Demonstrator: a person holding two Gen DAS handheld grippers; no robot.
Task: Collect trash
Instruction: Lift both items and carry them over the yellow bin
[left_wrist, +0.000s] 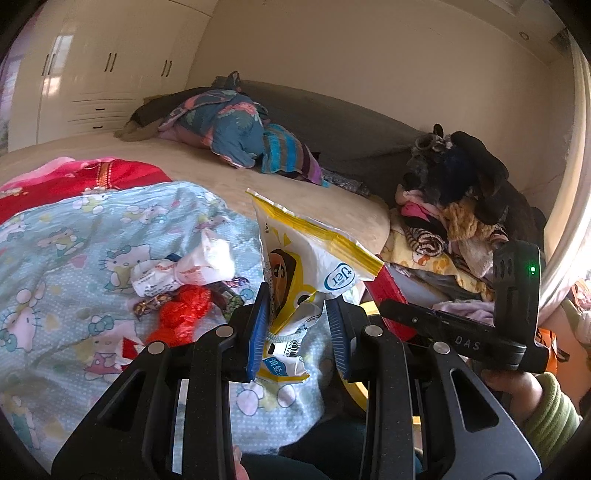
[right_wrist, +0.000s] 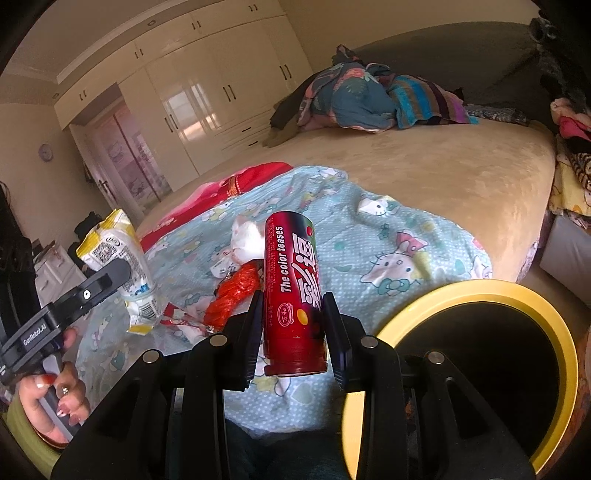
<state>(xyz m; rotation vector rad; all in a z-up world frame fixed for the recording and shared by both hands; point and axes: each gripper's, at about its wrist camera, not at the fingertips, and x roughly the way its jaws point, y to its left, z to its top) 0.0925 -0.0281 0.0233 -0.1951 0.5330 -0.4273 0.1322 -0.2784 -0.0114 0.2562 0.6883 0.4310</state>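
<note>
Left wrist view: left claw (left_wrist: 297, 325) clamped on yellow-white snack bag (left_wrist: 295, 266), held above the cartoon quilt (left_wrist: 74, 251); crumpled wrappers (left_wrist: 184, 291) lie on the quilt.

Right wrist view only: right claw (right_wrist: 291, 332) clamped on red can (right_wrist: 293, 295), beside the yellow-rimmed bin (right_wrist: 480, 291).

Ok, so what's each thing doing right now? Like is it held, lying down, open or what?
Left gripper: shut on the snack bag.
Snack bag: torn open, crumpled, held up.
Right gripper: shut on the red tube.
Red tube: held upright, intact.
Trash bin: open, yellow rim, dark inside.
White wrapper: crumpled, lying on the blanket.
Red wrapper: scrunched, lying on the blanket.
Wardrobe doors: closed.
</note>
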